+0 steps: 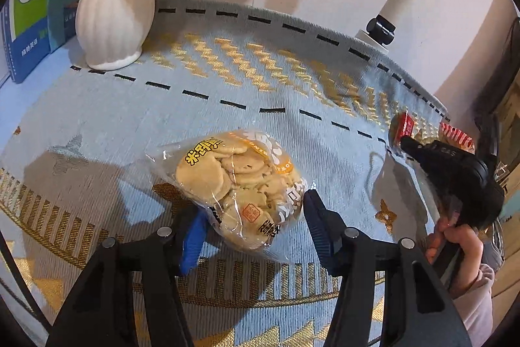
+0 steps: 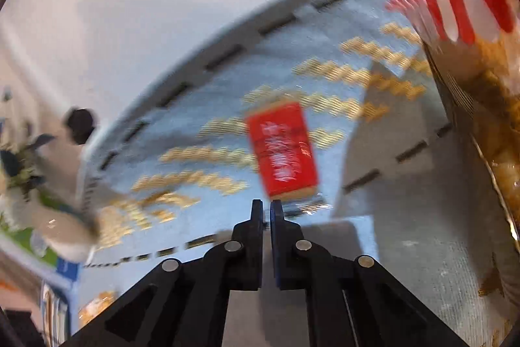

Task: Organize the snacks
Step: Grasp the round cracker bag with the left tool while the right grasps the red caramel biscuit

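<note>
**Snacks on patterned counter: both tools at packets**

Snacks are found spread over a counter [image 1: 107,119] covered with a pale blue cloth bearing gold zigzags and black dashes. A white ribbed vase [image 1: 113,15] is seen standing at the far left of the cloth, with a blue and green box [image 1: 39,12] just beside it.

A clear bag of round crackers [image 1: 234,184] is recorded near the front edge. The left tool [image 1: 253,226] is set around the near end of this bag, its blue pads touching the wrapper on either side; the grip appears light.

A red-and-white striped snack bag [image 2: 461,21] is noted at the right, its lower part showing golden contents.

A small red packet [image 2: 282,148] lies on the zigzag band. The right tool [image 2: 266,210] is seen with its jaws brought together, the tips at the clear near edge of that packet; whether the film is pinched cannot be told, the view being blurred.
</note>
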{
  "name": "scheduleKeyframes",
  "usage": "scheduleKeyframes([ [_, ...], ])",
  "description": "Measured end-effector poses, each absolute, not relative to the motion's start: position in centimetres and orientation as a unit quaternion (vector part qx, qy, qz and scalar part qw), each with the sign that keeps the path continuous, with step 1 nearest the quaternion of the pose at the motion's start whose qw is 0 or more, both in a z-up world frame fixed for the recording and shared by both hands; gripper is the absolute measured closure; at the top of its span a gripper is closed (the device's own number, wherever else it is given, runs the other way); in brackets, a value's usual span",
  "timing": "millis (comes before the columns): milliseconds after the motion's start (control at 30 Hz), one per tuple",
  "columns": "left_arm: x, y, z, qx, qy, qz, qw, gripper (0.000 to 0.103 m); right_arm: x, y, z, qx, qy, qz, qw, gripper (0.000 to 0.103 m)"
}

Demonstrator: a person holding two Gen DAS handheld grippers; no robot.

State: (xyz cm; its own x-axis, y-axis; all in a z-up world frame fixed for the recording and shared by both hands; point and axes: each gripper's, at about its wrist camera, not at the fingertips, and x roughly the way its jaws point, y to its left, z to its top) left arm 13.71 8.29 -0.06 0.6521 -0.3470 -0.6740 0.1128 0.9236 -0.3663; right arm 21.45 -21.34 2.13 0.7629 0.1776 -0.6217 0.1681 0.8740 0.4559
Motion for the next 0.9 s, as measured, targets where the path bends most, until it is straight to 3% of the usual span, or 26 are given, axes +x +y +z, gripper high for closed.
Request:
scheduleKeyframes([
  [133, 13.7, 8.4, 0.0, -0.145, 0.397, -0.124, 0.898, 0.048, 20.7, -20.7, 3.0, 0.221, 0.330, -0.038, 0.917, 0.098],
  [200, 13.7, 8.1, 0.1, -0.134, 0.397, -0.120, 0.900, 0.047, 20.6, -21.2, 3.4, 0.234, 0.304, -0.062, 0.921, 0.086],
  [267, 13.9, 7.7, 0.1, -0.122, 0.399, -0.122, 0.900, 0.043, 21.7, -21.5, 3.4, 0.231, 0.307, -0.077, 0.920, 0.018],
  [300, 13.9, 7.5, 0.1, -0.118, 0.401, -0.125, 0.900, 0.038, 22.1, -21.5, 3.3, 0.233, 0.308, -0.074, 0.919, 0.015],
  [433, 14.1, 6.9, 0.2, -0.108, 0.403, -0.140, 0.898, 0.021, 25.0, -21.4, 2.8, 0.218, 0.332, -0.108, 0.912, 0.015],
  [600, 14.1, 6.0, 0.1, -0.076, 0.408, -0.137, 0.899, 0.018, 28.8, -22.3, 1.7, 0.248, 0.353, -0.109, 0.896, 0.017],
  [633, 14.1, 5.9, 0.1, -0.075, 0.409, -0.137, 0.899, 0.018, 28.9, -22.3, 1.7, 0.245, 0.353, -0.109, 0.896, 0.027],
  [667, 14.1, 6.0, 0.1, -0.077, 0.408, -0.137, 0.899, 0.018, 28.7, -22.5, 1.9, 0.247, 0.349, -0.101, 0.898, 0.058],
  [700, 14.2, 6.0, 0.1, -0.079, 0.408, -0.137, 0.899, 0.018, 28.6, -22.7, 1.8, 0.252, 0.349, -0.093, 0.898, 0.070],
  [900, 14.5, 6.5, 0.0, -0.089, 0.407, -0.137, 0.899, 0.018, 25.9, -23.7, 1.4, 0.265, 0.344, -0.036, 0.900, 0.069],
])
